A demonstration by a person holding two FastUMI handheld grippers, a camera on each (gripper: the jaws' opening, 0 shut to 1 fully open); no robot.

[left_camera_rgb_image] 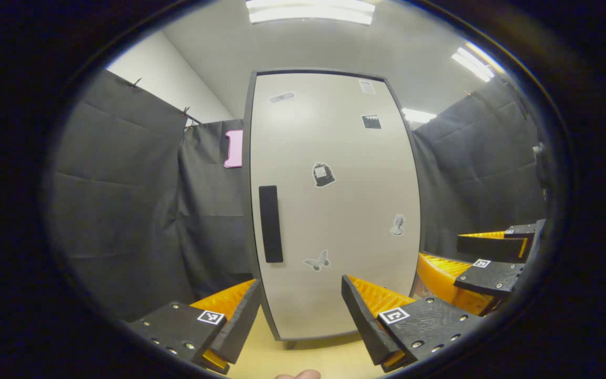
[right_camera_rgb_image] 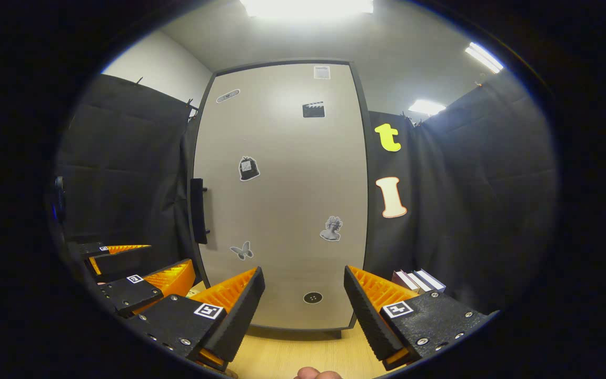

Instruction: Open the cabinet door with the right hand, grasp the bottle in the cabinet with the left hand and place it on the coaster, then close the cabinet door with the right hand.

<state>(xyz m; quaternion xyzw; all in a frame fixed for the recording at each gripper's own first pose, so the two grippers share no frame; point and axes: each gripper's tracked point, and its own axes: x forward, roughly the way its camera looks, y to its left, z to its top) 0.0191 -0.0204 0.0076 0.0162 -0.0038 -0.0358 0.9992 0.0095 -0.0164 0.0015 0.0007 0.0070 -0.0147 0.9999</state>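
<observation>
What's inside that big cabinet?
You can't see inside: the cabinet door is shut and covers everything. Only its outside shows: a dark handle on its left edge and stickers, like a butterfly. Both grippers are open in front of it.

Both my cameras face the shut cabinet door [left_camera_rgb_image: 334,205].

My left gripper view looks at it straight on from near, handle [left_camera_rgb_image: 270,223] left of centre; my right gripper view looks from slightly farther right, seeing books [right_camera_rgb_image: 418,281] beside the door. Both share its stickered front.

Wooden table [right_camera_rgb_image: 287,358], cabinet [right_camera_rgb_image: 281,210], books [right_camera_rgb_image: 418,281]
</observation>
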